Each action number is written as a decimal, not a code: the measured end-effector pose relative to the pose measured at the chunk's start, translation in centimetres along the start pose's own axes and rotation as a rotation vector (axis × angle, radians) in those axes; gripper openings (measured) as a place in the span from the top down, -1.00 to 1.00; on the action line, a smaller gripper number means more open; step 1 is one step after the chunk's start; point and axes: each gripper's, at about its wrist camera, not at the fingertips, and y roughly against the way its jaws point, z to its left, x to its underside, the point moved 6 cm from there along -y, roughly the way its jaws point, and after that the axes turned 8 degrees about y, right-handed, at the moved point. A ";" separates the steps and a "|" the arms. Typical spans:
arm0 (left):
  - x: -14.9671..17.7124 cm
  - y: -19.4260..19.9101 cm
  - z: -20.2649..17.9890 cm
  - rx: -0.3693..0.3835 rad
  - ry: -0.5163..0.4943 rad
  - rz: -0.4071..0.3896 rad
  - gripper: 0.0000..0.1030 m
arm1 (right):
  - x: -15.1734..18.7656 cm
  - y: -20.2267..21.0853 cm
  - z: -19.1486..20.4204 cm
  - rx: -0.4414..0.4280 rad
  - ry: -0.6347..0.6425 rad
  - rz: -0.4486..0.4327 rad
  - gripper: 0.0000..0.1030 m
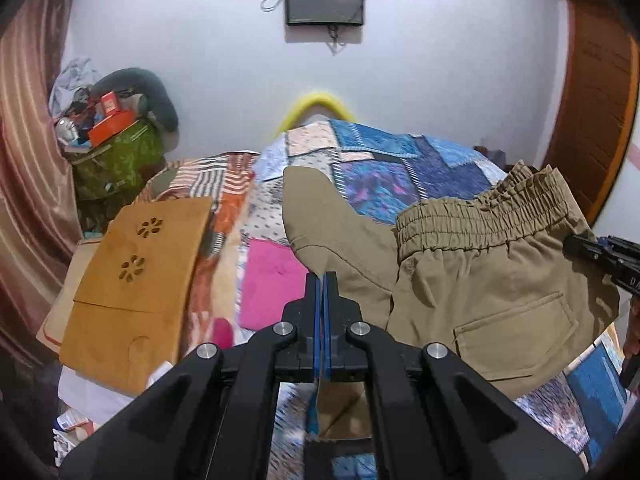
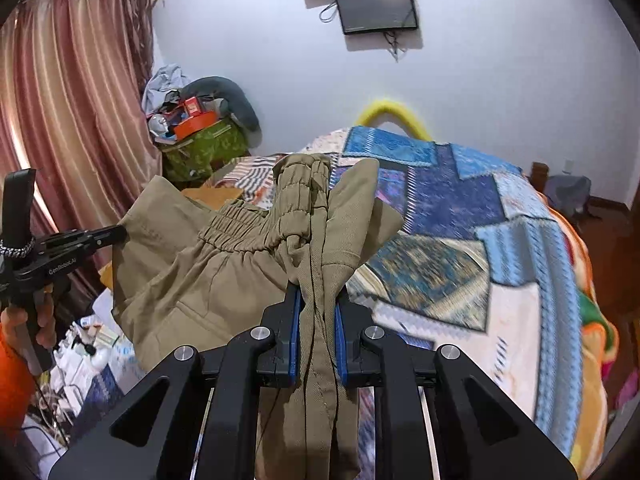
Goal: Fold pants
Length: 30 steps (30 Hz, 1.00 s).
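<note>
Above one bed spread with a patchwork quilt (image 2: 460, 216), below two wall-mounted screens (image 2: 376, 6), we see one pair of khaki pants (image 1: 480, 280) lifted between two grippers, the left gripper (image 1: 322, 280) and right gripper (image 2: 316, 300) each clamped on its fabric.

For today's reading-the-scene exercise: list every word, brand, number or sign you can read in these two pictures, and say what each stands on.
"GenRobotAI": on the side of the left gripper, seen from the right wrist.
"DA": cut-off letters on the right gripper, seen from the left wrist.
Red box on the pile: print too small to read.
</note>
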 end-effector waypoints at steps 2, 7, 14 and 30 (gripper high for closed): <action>-0.8 -1.3 1.5 -0.020 0.015 0.002 0.98 | -1.1 -2.0 0.6 -0.012 0.007 0.000 0.76; -2.2 -5.1 4.8 -0.065 0.047 0.016 0.98 | -2.8 -6.4 2.0 -0.034 0.020 0.005 0.76; -2.0 -11.9 8.9 -0.116 0.108 0.056 0.98 | -3.1 -13.0 3.7 -0.055 0.028 0.049 0.76; 6.3 -23.5 12.8 -0.230 0.161 0.309 0.91 | 2.8 -19.7 1.1 0.029 0.013 0.252 0.44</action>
